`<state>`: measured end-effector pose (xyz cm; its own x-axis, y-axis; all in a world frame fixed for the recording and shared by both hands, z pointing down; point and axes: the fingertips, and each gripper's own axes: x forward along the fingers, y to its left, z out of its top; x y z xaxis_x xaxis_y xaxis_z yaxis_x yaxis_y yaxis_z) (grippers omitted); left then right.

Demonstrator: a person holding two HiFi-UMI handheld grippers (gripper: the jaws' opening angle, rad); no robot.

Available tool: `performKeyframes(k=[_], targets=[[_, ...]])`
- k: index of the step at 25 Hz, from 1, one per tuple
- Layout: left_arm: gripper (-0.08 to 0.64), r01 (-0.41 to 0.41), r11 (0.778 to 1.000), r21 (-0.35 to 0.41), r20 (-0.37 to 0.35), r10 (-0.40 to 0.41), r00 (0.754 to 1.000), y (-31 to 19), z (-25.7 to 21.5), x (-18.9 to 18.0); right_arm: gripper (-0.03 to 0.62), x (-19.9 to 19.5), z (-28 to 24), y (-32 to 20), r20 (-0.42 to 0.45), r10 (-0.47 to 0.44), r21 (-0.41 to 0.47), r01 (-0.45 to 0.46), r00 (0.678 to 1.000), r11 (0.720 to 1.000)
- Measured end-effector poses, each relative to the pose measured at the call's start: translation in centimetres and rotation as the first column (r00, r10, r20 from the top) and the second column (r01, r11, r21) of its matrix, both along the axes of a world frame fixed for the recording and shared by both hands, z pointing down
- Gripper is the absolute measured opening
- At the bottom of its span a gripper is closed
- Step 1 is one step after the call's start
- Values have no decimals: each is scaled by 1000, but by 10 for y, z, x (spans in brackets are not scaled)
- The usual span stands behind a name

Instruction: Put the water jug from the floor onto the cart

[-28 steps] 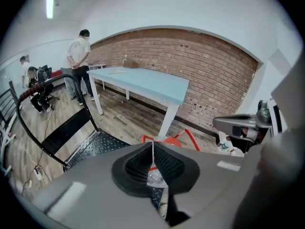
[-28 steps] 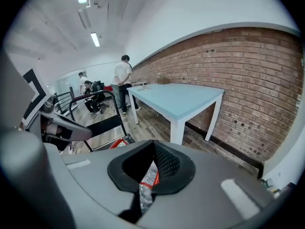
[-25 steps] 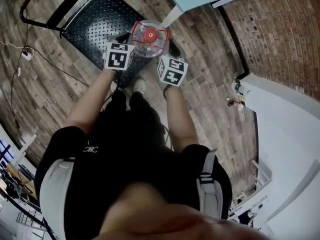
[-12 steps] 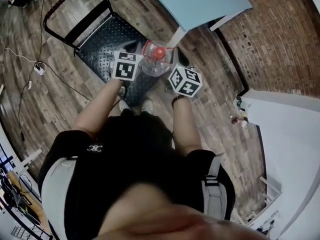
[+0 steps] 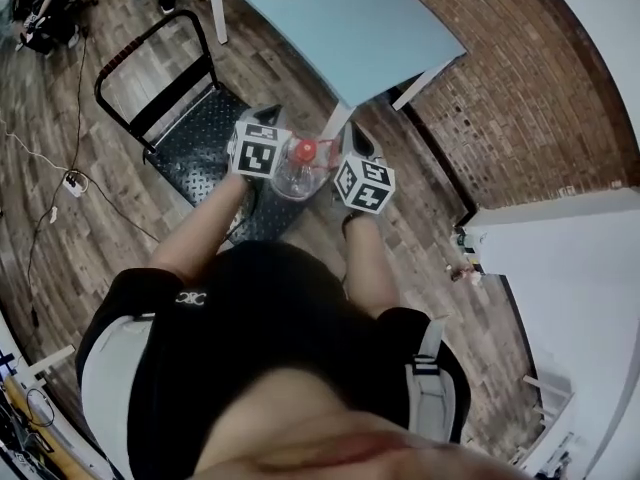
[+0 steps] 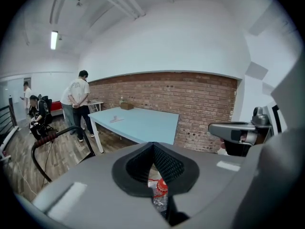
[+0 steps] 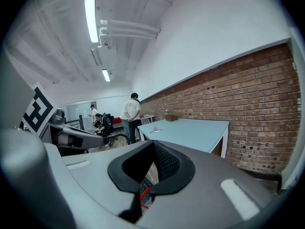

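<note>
1 water jug, clear, red-capped: probably heavy, slippery. left hand-held gripper and right hand-held gripper, both clenched, flank it; best squeezed below the shoulder.

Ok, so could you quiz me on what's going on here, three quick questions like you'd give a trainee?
1. True or false: only the left gripper is at the water jug.
2. What colour is the jug's cap? A) blue B) red C) green
3. Fill in: the wall on the right of the head view is built of ____.

Key: 1. False, the right gripper flanks its other side. 2. B. 3. Brick.
</note>
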<state>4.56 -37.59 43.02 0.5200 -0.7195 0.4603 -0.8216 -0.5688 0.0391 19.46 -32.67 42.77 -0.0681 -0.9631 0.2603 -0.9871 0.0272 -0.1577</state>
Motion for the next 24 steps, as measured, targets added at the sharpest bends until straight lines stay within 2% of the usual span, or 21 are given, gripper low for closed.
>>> performKeyframes(k=[9,24], targets=[[2,-39,998,55,-3,39,999,1,-25,13,12,6,-22,1,24,41,47,-42,999,998],[2,-11,1000,17,8,11,1000,-3,-15,-2,12,-8,-18,-8,61,16,29,-18,998,999]])
